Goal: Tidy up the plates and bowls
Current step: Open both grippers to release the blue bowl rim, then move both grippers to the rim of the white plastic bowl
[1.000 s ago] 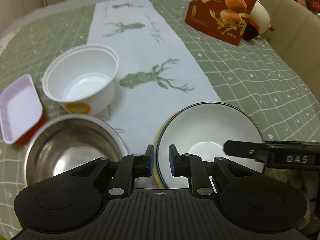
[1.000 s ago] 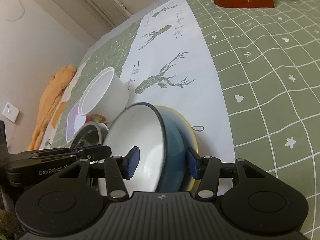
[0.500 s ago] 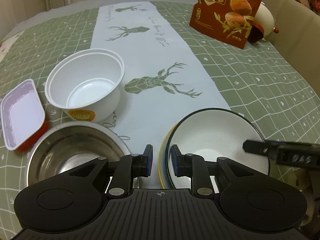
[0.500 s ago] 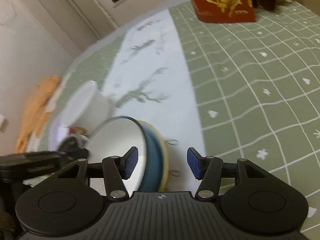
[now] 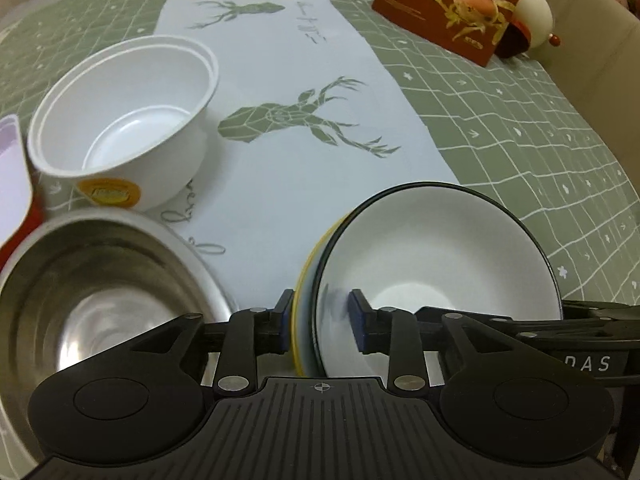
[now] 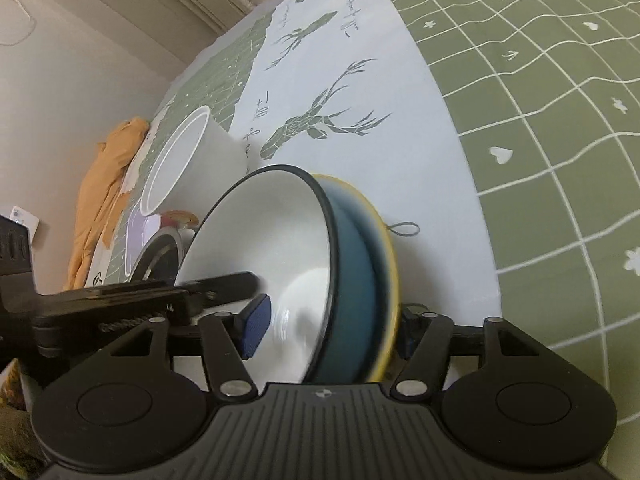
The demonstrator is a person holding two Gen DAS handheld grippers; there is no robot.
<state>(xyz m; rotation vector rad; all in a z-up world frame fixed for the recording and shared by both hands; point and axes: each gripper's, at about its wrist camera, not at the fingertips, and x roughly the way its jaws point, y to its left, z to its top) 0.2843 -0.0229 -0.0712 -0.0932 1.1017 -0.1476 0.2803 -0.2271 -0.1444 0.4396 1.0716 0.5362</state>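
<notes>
Blue ceramic bowl with white interior and dark rim [image 5: 436, 256] sits nested in a shallow yellow-rimmed plate [image 5: 310, 264], the pair resting on the pale runner printed with green stags [image 5: 288, 128] that crosses the green grid-patterned tablecloth [image 5: 520, 128]. Left gripper [image 5: 322, 320] straddles the near-left edge of the stack: one blue pad outside the plate rim, the other inside the bowl; jaws opening, rims between them, the outer pad against or just beside the plate edge, the inner pad clear of the bowl wall. Right gripper [image 6: 328, 326] straddles the opposite edge of the same stack, seen from its view as blue outer wall [image 6: 352, 264] and yellow rim [image 6: 390, 248]; its left pad stands inside the white interior, apart from the wall, its right pad mostly hidden behind the plate edge; jaws opening, about half spread, rims between them, no firm hold visible. Each gripper's finger shows in the other's view across the bowl. To the left: round stainless steel bowl [image 5: 92, 300], near the stack but apart. Behind it, white plastic tub with orange label [image 5: 124, 120], upright, empty. Partly cut off at far left, red tray with whitish lining [image 5: 14, 184]. Far right corner: dark red snack bag [image 5: 452, 4], upright, a white rounded object [image 5: 536, 12] behind it. Orange cloth [image 6: 108, 184] lies beyond the table edge in the right view.
</notes>
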